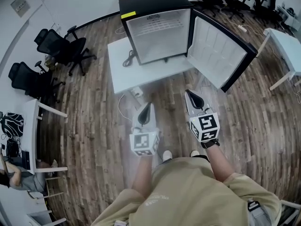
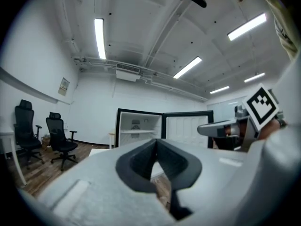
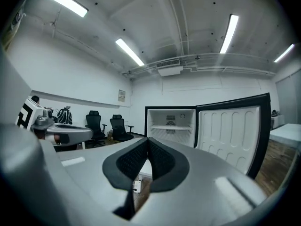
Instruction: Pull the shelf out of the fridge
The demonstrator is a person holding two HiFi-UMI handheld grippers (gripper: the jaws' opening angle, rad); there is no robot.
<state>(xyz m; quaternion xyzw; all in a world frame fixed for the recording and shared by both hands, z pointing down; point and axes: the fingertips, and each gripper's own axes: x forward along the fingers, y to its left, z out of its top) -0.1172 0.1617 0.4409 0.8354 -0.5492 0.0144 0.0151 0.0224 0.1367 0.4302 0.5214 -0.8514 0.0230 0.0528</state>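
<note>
Both tools idle, nothing held: left gripper (image 1: 148,106) and right gripper (image 1: 190,96) are seen with jaws closed tip to tip, held lower centre of the head view, well apart from the fridge (image 1: 157,27) at top centre. The shelf (image 3: 170,127) is still seated inside, in the upper part of the cavity; the door (image 1: 216,51) is swung open to the right.

Risks, as judged:
- Jaws must be opened before the front edge is reached, or the shelf gets shoved back instead of gripped.
- An off-axis or one-sided pull could jam the shelf in its side grooves.
- The fridge may get dragged forward on the white table (image 1: 141,72).
- The door could be clipped by the right gripper.
- The shelf may drop once clear.
</note>
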